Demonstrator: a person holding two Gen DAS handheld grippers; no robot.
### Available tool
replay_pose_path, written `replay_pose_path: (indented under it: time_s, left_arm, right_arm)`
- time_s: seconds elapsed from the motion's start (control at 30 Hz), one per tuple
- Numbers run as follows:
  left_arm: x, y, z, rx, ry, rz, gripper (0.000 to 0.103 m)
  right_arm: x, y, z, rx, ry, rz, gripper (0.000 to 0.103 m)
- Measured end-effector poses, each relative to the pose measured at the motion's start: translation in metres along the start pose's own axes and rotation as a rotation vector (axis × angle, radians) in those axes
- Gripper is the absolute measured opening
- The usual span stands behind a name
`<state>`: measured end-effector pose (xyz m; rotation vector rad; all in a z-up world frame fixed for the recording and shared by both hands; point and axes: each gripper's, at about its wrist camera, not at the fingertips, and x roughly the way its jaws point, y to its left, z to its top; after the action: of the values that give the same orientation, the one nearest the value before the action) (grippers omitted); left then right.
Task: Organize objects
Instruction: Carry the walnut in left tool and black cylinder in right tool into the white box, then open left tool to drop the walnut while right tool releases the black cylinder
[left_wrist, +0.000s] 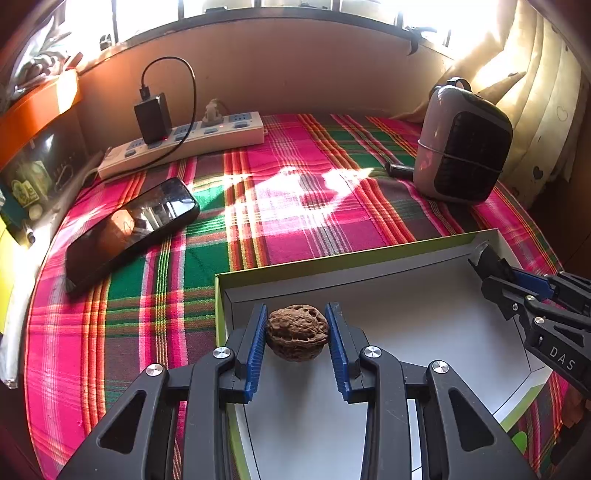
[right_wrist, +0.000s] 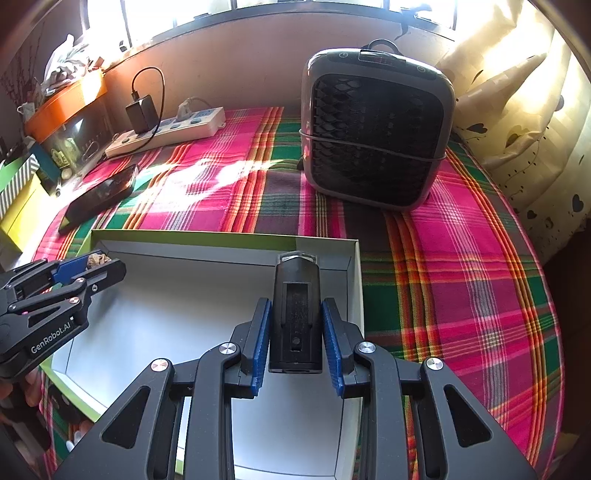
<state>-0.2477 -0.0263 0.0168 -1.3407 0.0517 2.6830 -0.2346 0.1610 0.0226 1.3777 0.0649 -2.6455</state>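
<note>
Left tool (left_wrist: 297, 338) grips brown wrinkled walnut (left_wrist: 297, 332) above shallow white green-rimmed cardboard tray (right_wrist: 354, 280). Right tool (right_wrist: 295, 343) clamps black rectangular plastic device (right_wrist: 295, 317) over tray's right side. Beyond, on plaid-covered counter (right_wrist: 461, 280): black smartphone (left_wrist: 129, 232), grey mesh-fronted heater (right_wrist: 373, 129).

Left gripper (left_wrist: 297, 332) held level, blue pads (left_wrist: 258, 350) clamped on load. Right gripper (right_wrist: 296, 332) likewise closed on load, seen at 3 o'clock from left wrist.
</note>
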Motion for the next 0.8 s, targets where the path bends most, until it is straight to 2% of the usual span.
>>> replay_pose_path:
  time_s: [0.4, 0.8]
  left_arm:
    - [0.0025, -0.0061, -0.0019, 0.029, -0.012, 0.032, 0.03]
    - [0.0059, -0.0081, -0.003, 0.032, 0.006, 0.026, 0.03]
  right_arm:
    - [0.005, 0.0048, -0.0009, -0.014, 0.003, -0.015, 0.029]
    - [0.0061, 0.008, -0.0011, -0.027, -0.001, -0.018, 0.029]
